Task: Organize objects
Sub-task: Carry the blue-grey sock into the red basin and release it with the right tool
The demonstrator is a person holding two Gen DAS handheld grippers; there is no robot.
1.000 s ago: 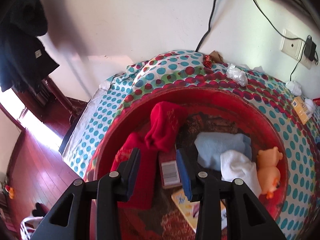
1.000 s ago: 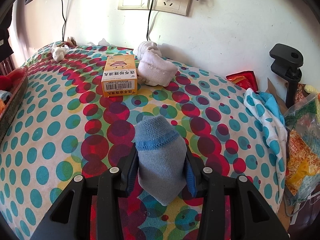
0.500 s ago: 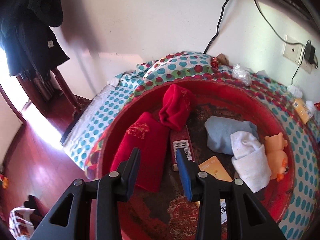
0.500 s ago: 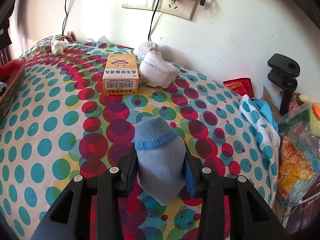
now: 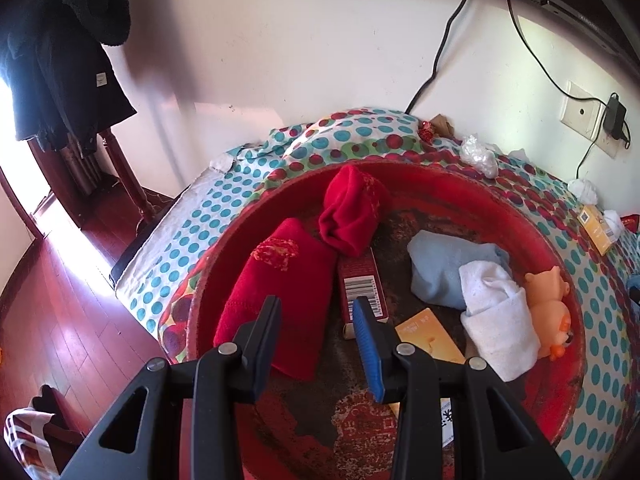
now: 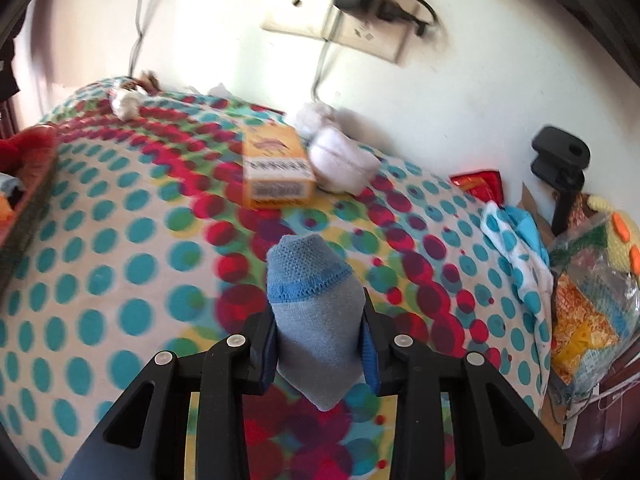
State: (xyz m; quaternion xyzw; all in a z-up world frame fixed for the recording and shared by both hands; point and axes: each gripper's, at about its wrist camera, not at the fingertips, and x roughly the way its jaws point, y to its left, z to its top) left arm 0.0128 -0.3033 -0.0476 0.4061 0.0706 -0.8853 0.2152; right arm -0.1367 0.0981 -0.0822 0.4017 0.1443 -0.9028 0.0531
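My left gripper is open and empty, held above a round red tray. In the tray lie a red cloth, a rolled red sock, a dark red box, a light blue sock, a white sock, an orange toy and a yellow card. My right gripper is shut on a rolled grey-blue sock, held above the dotted tablecloth. An orange box and a white sock lie farther back.
The tray's edge shows at the left of the right wrist view. A wall with sockets and cables stands behind. A black clamp, a dotted cloth and bags crowd the right. The wooden floor lies beyond the table's left edge.
My left gripper has drawn back and up from the tray, so more of the tray shows. My right gripper has lifted and shifted with the grey-blue sock; its view is blurred.
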